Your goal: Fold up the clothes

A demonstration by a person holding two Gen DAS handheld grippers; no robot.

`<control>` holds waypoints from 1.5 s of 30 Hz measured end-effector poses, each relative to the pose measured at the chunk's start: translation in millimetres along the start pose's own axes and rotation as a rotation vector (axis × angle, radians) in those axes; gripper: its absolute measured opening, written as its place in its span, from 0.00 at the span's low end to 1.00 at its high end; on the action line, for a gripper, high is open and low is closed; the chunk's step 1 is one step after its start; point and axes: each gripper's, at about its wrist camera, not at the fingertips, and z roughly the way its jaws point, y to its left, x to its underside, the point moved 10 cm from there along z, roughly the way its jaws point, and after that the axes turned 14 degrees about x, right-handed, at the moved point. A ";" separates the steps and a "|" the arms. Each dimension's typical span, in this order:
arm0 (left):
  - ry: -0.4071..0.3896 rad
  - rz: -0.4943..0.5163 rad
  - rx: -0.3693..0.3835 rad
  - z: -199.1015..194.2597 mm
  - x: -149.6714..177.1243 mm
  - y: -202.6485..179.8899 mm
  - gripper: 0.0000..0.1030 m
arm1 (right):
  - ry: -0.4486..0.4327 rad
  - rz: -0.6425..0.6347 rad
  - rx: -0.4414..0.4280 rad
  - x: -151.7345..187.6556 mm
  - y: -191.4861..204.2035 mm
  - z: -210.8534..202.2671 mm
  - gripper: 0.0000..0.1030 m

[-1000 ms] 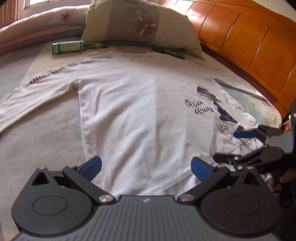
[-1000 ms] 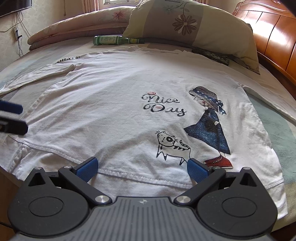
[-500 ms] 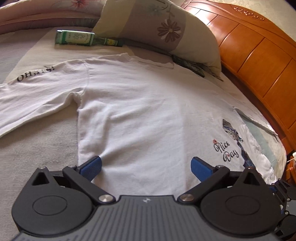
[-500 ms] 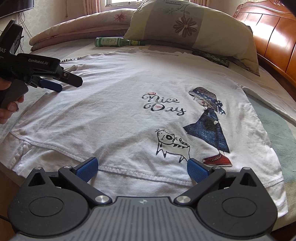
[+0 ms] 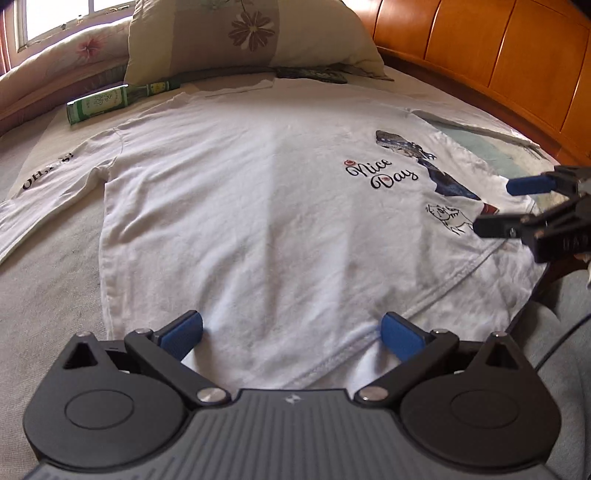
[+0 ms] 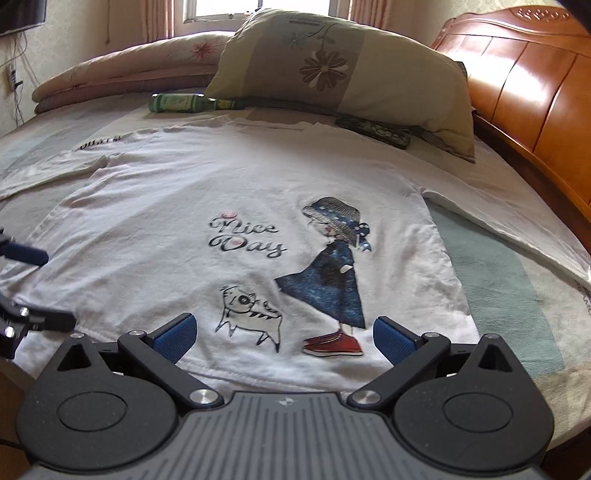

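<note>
A bed [image 6: 509, 280] with a striped cover fills both views, backed by an orange wooden headboard [image 6: 535, 85] on the right and a window [image 6: 258, 5] at the far end, with a rolled pink quilt [image 6: 122, 74] lying beneath it. A white long-sleeved shirt [image 5: 258, 206] is spread flat, front up, across the bed, its hem toward the cameras and its collar toward a flowered pillow [image 6: 343, 70]. The print on the chest reads "Nice Day" [image 6: 243, 238], beside a girl in a blue dress and hat [image 6: 332, 269] and a small cat [image 6: 247, 314]. One sleeve [image 5: 48, 192] stretches out to the left with black lettering on it; the other sleeve [image 6: 509, 225] runs along the right side toward the headboard. A green bottle [image 6: 177, 102] lies on its side past the collar, just beside the pillow, and a dark remote control [image 6: 373, 130] rests at the pillow's lower edge. The left gripper [image 5: 291, 332] hovers over the hem near the shirt's left lower corner, its blue-padded jaws spread wide with nothing between them. The right gripper [image 6: 282, 334] sits over the hem near the cat and the red shoes, jaws likewise wide apart and empty. In the left wrist view the right gripper appears at the right edge, above the shirt's right lower corner.
</note>
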 end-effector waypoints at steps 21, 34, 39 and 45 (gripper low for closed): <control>0.003 -0.049 -0.001 -6.9 -3.3 0.6 0.99 | 0.051 -0.086 -0.100 16.8 44.5 13.9 1.00; -0.084 -0.051 0.051 -31.8 -1.0 -16.1 0.99 | 0.038 -0.046 -0.044 33.2 29.9 5.4 1.00; -0.114 -0.068 0.234 -16.3 -7.4 -53.9 0.99 | 0.033 -0.043 -0.045 34.2 29.1 4.4 1.00; -0.060 -0.137 0.298 -12.7 15.6 -63.8 0.99 | 0.031 -0.045 -0.046 35.0 28.3 3.5 1.00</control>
